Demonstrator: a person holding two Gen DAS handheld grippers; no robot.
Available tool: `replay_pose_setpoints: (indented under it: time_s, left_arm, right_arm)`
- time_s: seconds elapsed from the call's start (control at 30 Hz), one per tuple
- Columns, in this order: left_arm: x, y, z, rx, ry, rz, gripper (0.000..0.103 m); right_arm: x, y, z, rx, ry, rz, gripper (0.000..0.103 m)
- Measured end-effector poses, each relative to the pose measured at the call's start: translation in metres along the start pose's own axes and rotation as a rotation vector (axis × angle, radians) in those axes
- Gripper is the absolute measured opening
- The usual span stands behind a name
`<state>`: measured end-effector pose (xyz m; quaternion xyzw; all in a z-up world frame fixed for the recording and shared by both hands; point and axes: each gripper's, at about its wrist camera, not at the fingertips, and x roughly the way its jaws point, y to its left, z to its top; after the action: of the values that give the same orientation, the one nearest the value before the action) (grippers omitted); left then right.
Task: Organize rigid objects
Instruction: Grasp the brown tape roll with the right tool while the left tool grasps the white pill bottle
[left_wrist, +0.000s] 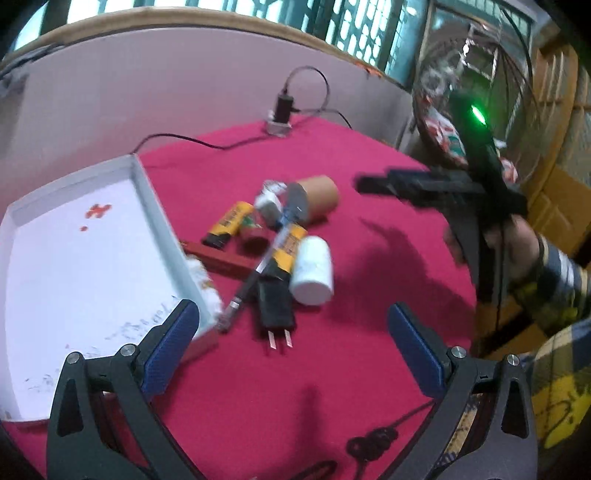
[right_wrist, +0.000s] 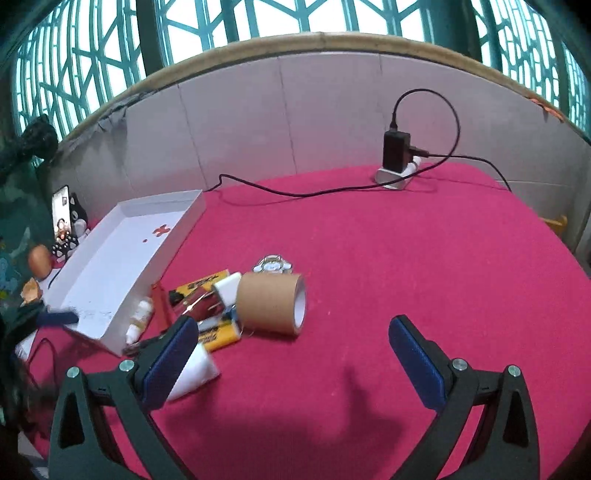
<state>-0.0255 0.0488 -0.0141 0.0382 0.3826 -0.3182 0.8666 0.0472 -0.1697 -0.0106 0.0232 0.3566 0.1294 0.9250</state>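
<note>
So far, nothing of the sorting is done, as far as you can judge: the white box (left_wrist: 77, 266) at the left side of the red cloth (right_wrist: 406, 258) holds no objects. You see only a small red cross mark and some faint grey scribble on its floor, and the scribble is too blurred to read.

All the rigid things lie in one heap just beside the box's right wall. In the heap you have the brown tape roll (right_wrist: 271, 302) on its side, a white bottle (left_wrist: 312, 275), two yellow and black packs (left_wrist: 231, 223), a black plug adapter (left_wrist: 275, 308) with its two prongs toward you, a white charger (right_wrist: 227, 290), a pen (left_wrist: 258, 267) crossing over one pack, a red flat bar (left_wrist: 218, 258), and a small dropper bottle (right_wrist: 140, 317) touching the box wall. A small sticker-like piece with a cartoon figure (right_wrist: 273, 265) lies behind the roll.

Your left gripper (left_wrist: 293, 341) is wide apart and empty, hanging above the cloth near the plug adapter. Your right gripper (right_wrist: 293, 349) is also wide apart and holds nothing; its left finger is just over the white bottle, and the tape roll is ahead of it.

The packs carry black print on the yellow, but you cannot read the letters in either view. No brand name is legible anywhere.

Every piece of the heap is left to move, I think.
</note>
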Motion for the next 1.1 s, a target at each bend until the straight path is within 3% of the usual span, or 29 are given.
replay_pose_setpoints:
  time_s: [0.13,0.23,0.4,0.63,0.8,0.93,1.1]
  left_arm:
    - [0.004,-0.001,0.002,-0.040,0.002,-0.006,0.103]
    - [0.003,0.003,0.004,-0.060,0.009,-0.006,0.103]
    - [0.011,-0.003,0.010,-0.013,0.032,0.011,0.103]
    - [0.049,-0.031,0.031,0.100,0.085,-0.038,0.101]
    - [0.082,-0.033,0.038,0.085,0.155,-0.030,0.079]
    - [0.094,-0.030,0.037,0.058,0.189,-0.018,0.076]
    - [0.101,-0.031,0.034,0.058,0.224,0.018,0.045]
  right_arm:
    - [0.017,0.015,0.005,0.003,0.039,-0.014,0.103]
    - [0.034,0.025,0.010,0.002,0.045,-0.096,0.103]
    - [0.060,0.018,0.015,0.091,0.115,-0.107,0.102]
    - [0.066,0.001,0.004,0.146,0.174,0.001,0.051]
    - [0.047,-0.017,0.001,0.198,0.127,0.006,0.049]
    - [0.036,-0.032,-0.003,0.243,0.110,0.011,0.049]
    - [0.027,-0.037,-0.003,0.270,0.088,0.029,0.049]
